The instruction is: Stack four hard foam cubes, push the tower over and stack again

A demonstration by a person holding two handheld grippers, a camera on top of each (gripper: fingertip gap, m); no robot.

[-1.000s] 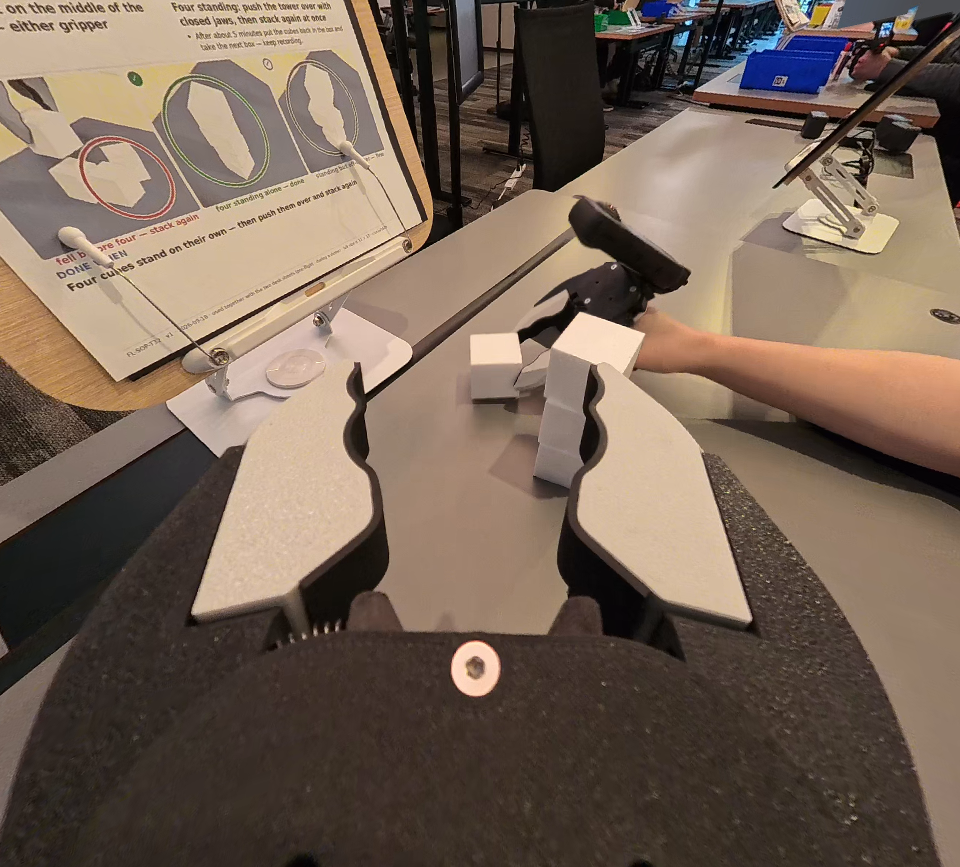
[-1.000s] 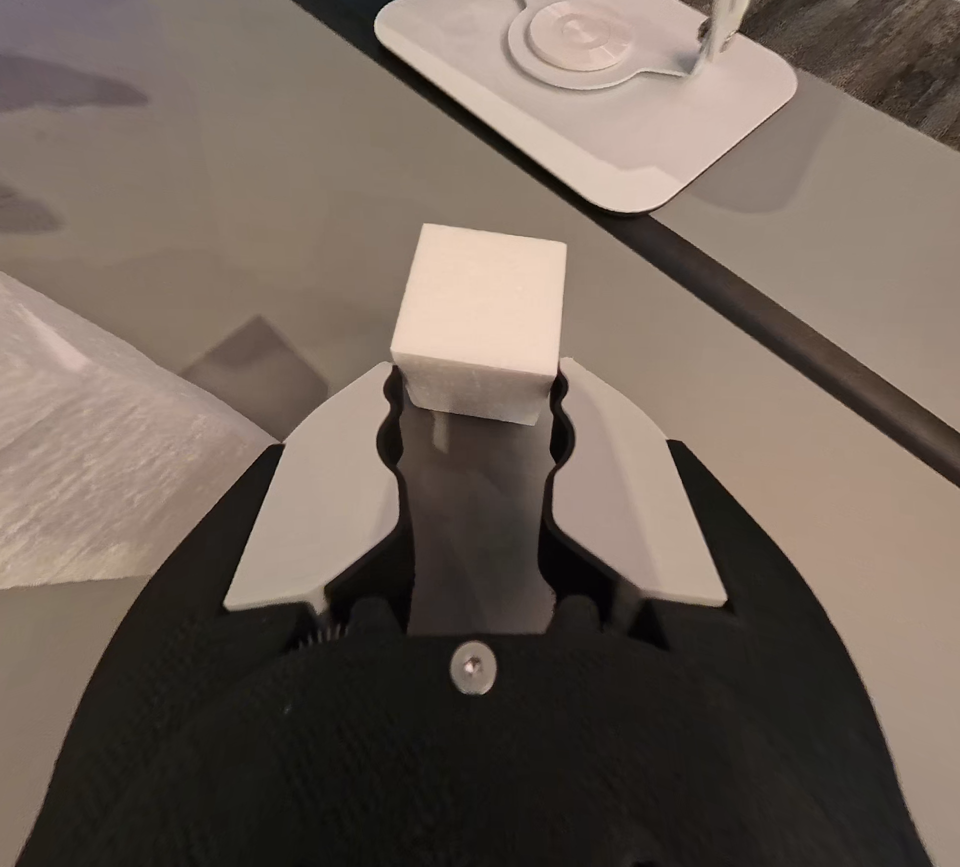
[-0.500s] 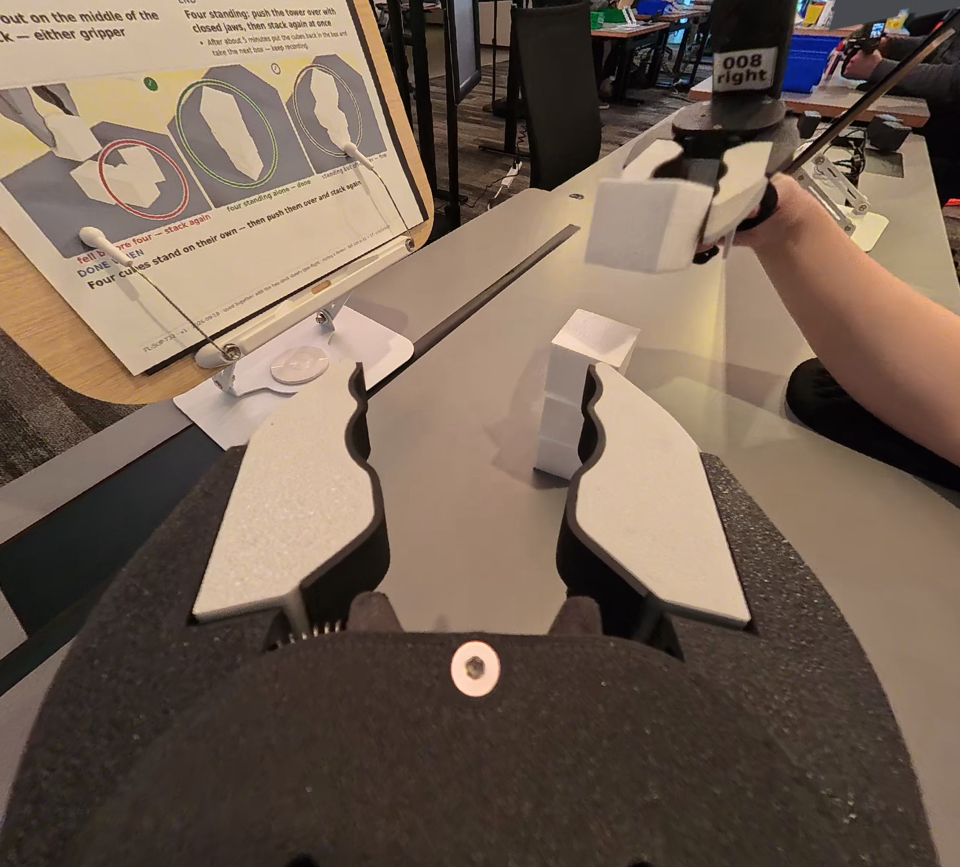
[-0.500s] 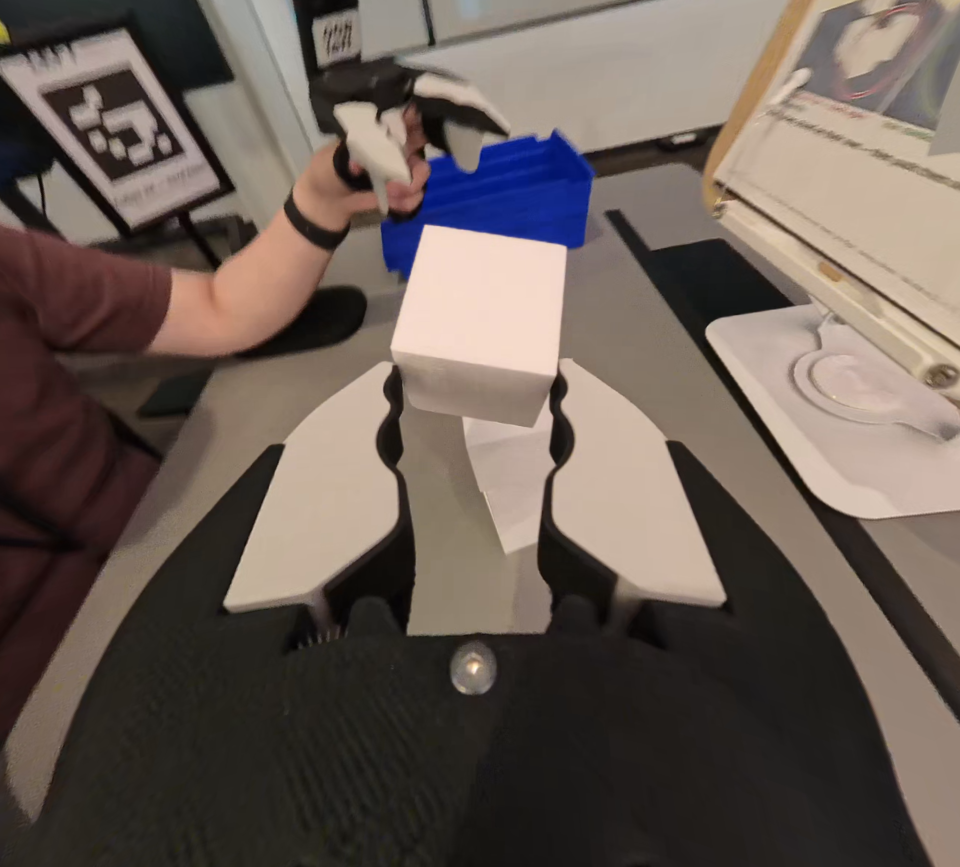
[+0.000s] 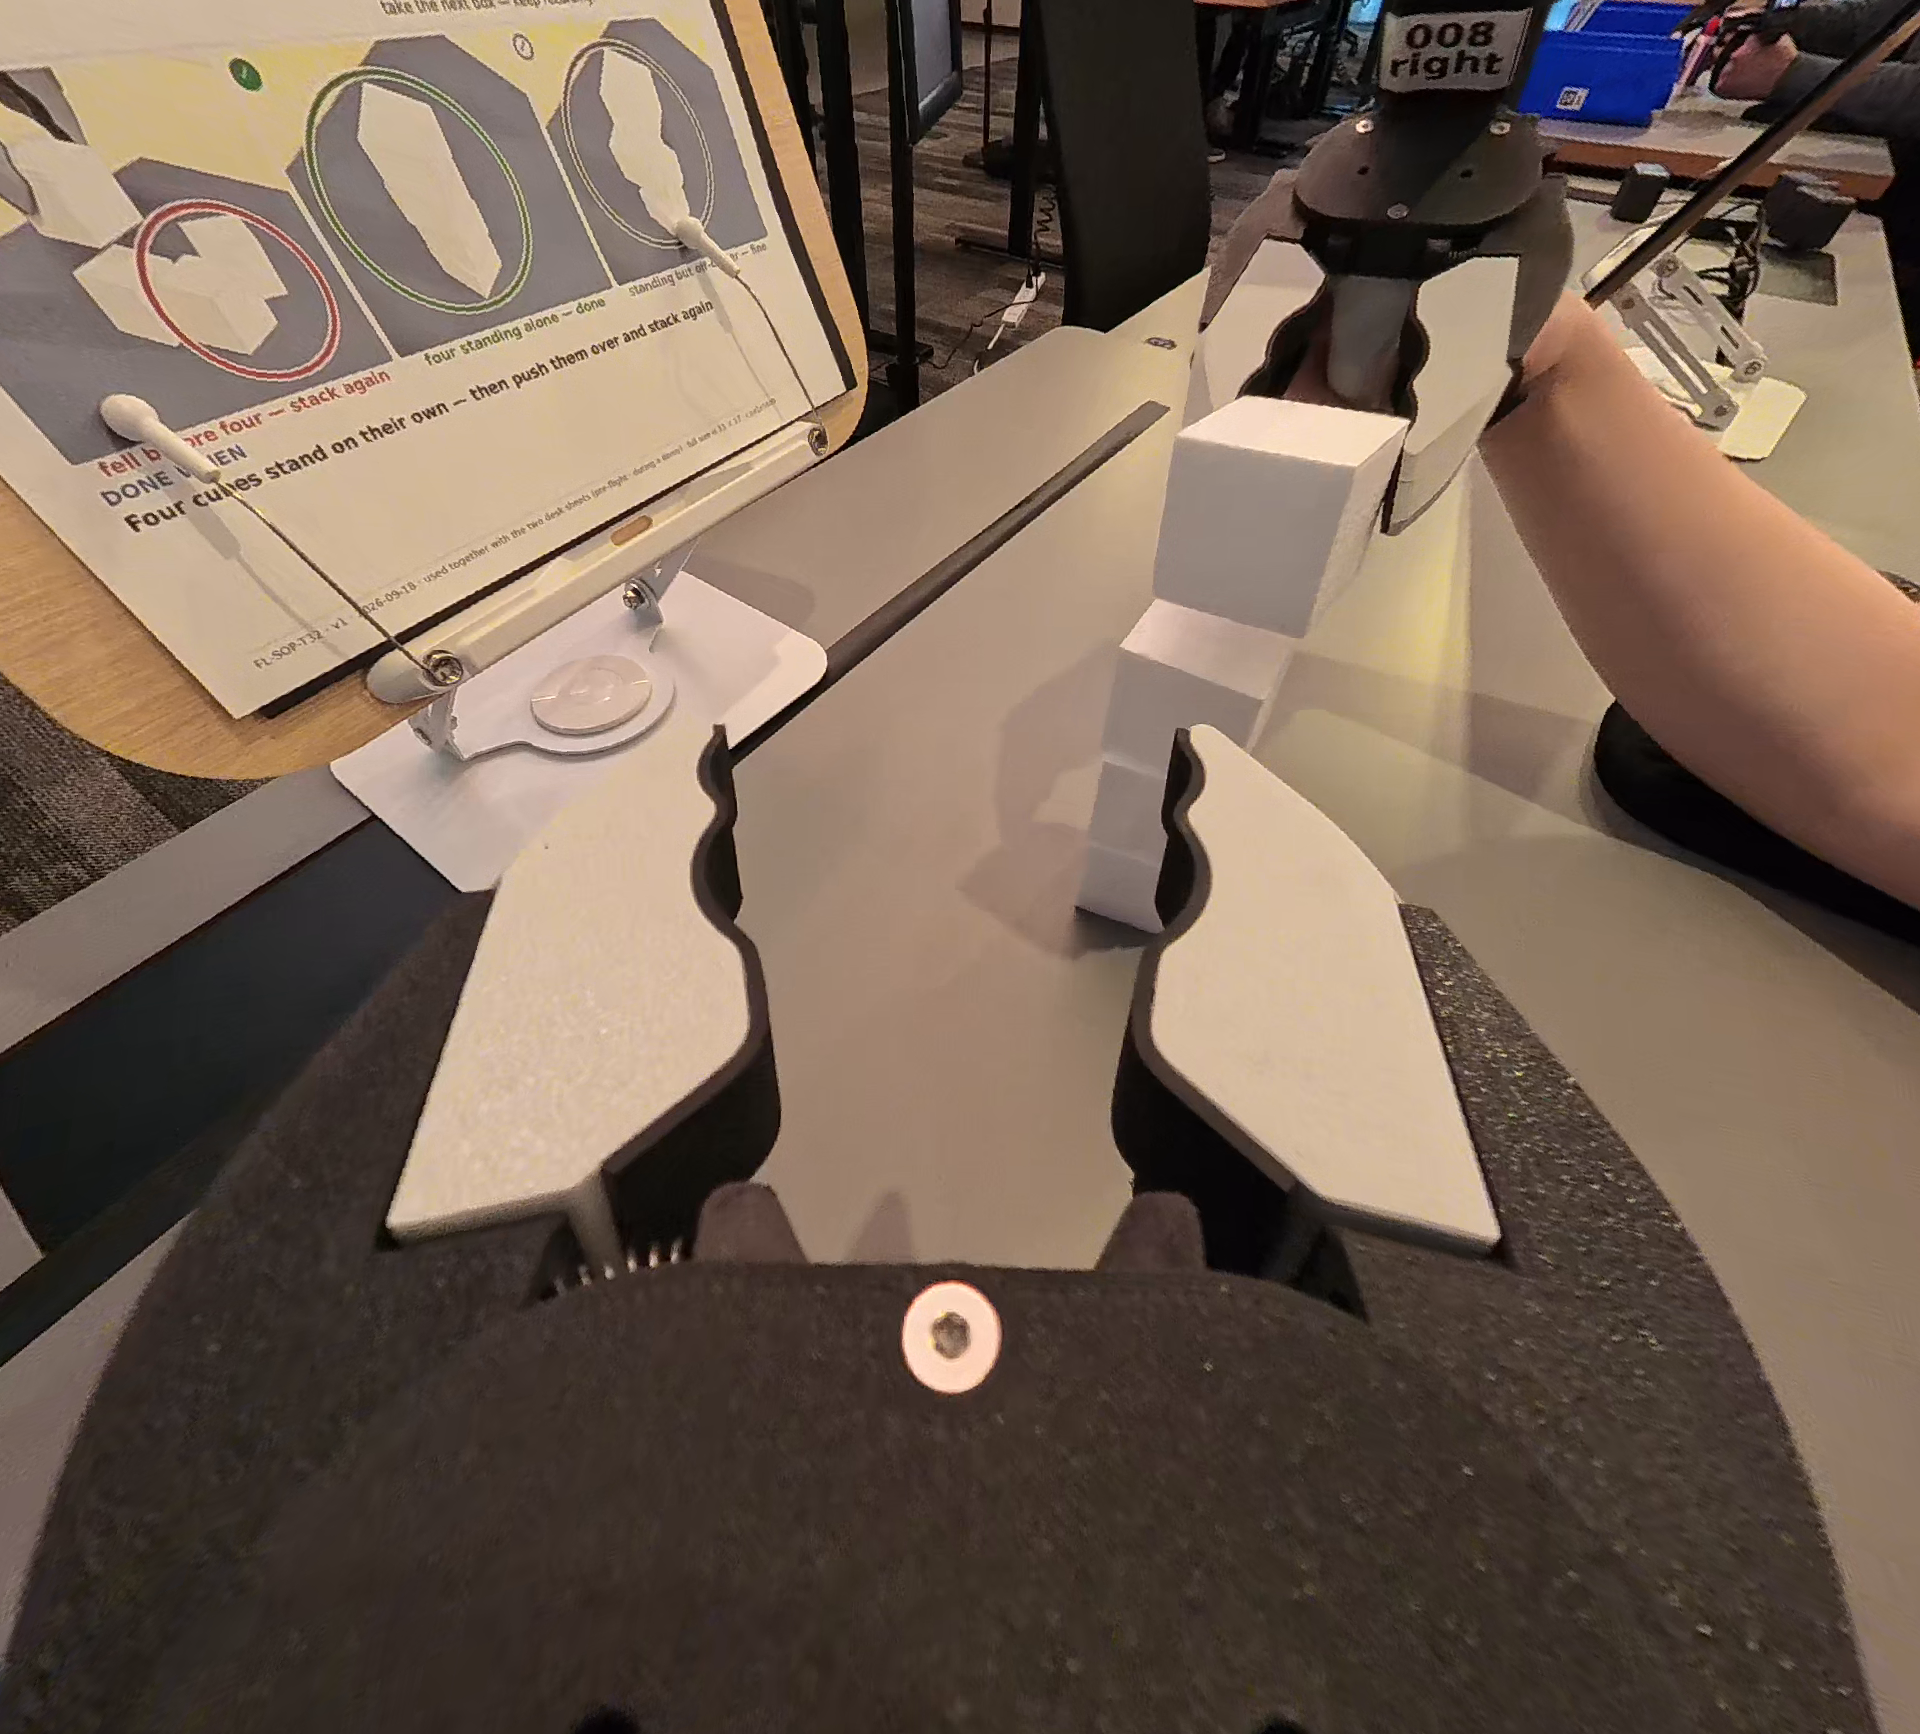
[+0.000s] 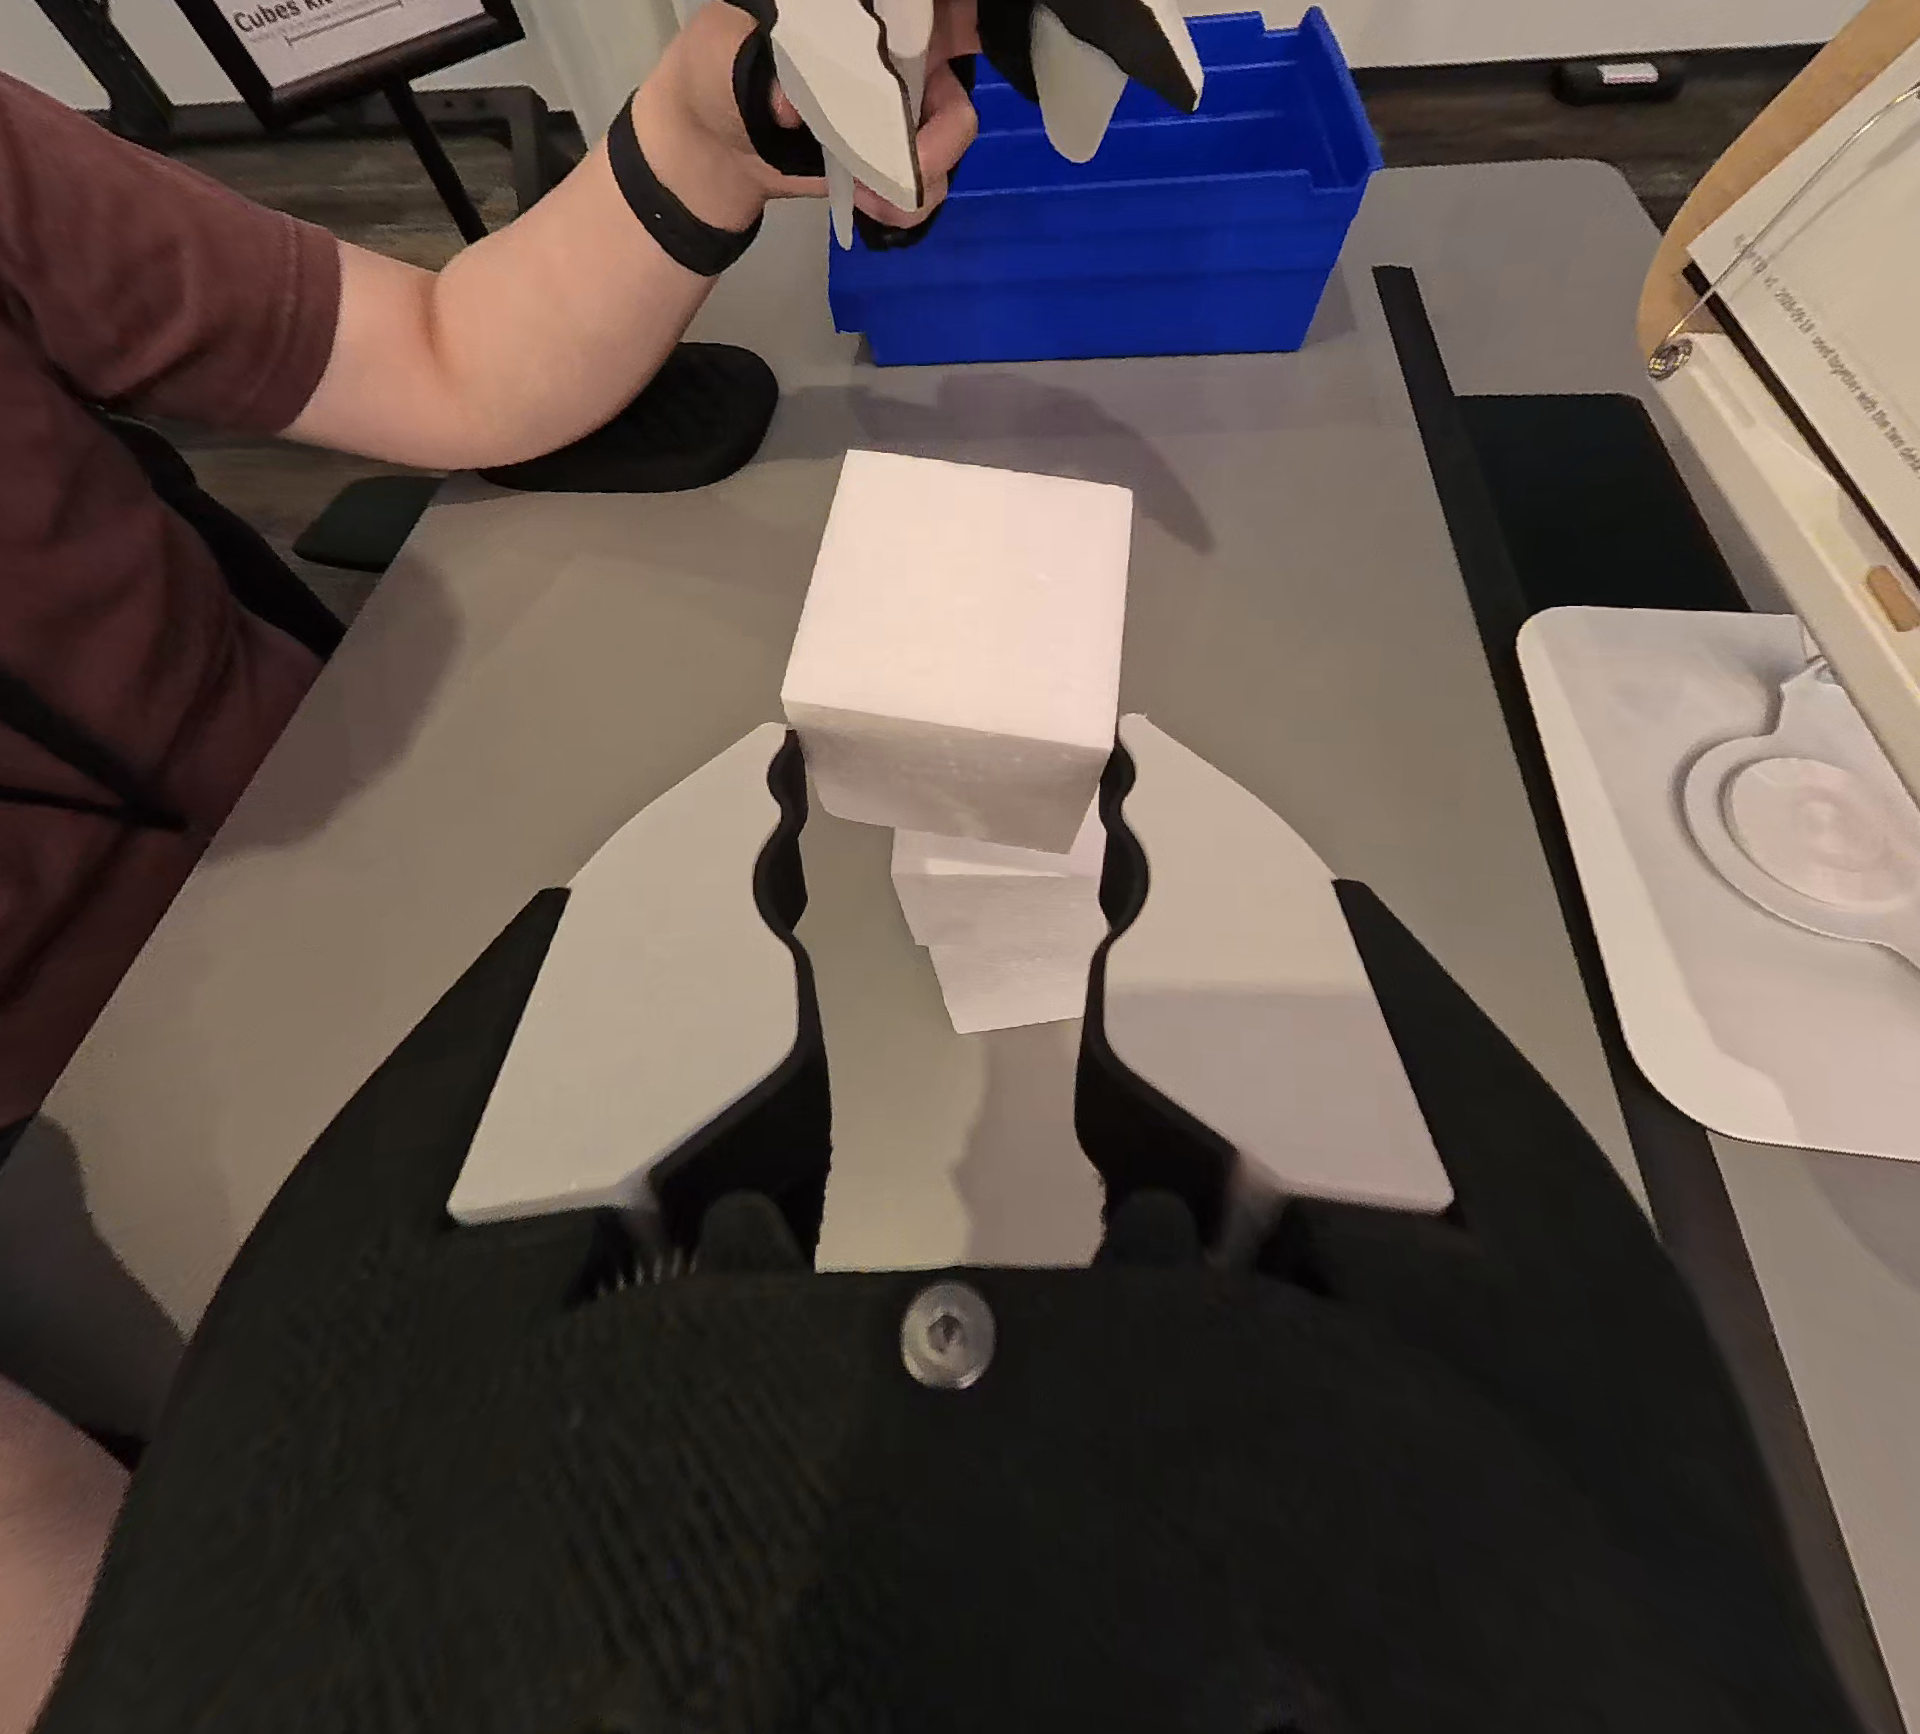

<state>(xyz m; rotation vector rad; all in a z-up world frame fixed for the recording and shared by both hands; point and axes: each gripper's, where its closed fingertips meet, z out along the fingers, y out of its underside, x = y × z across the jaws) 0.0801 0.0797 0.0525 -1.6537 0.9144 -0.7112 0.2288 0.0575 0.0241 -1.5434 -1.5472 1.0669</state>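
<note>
Three white foam cubes stand as a slightly twisted stack (image 5: 1132, 791) on the grey table (image 5: 914, 957); the stack also shows in the right wrist view (image 6: 997, 936). My right gripper (image 6: 954, 739) is shut on a fourth white cube (image 6: 956, 635) and holds it at the top of the stack, a little off-centre. I cannot tell whether it rests on the stack. In the left wrist view the right gripper (image 5: 1309, 458) grips that cube (image 5: 1257, 510) from above. My left gripper (image 5: 951, 770) is open and empty, its right finger beside the stack's base. It hangs open in the right wrist view (image 6: 987, 167).
An instruction board (image 5: 364, 230) on a white stand base (image 5: 727, 645) stands left of the stack. A blue bin (image 6: 1101, 261) sits at the table's far end. A black arm pad (image 6: 665, 417) lies under the person's forearm. A dark seam (image 5: 987, 531) crosses the table. The left gripper's tips are roughly 15 cm from the right gripper's.
My right gripper took a cube off the table, lifted it, then carried it down onto the top of the three-cube stack. My left gripper stayed open near the stack's base.
</note>
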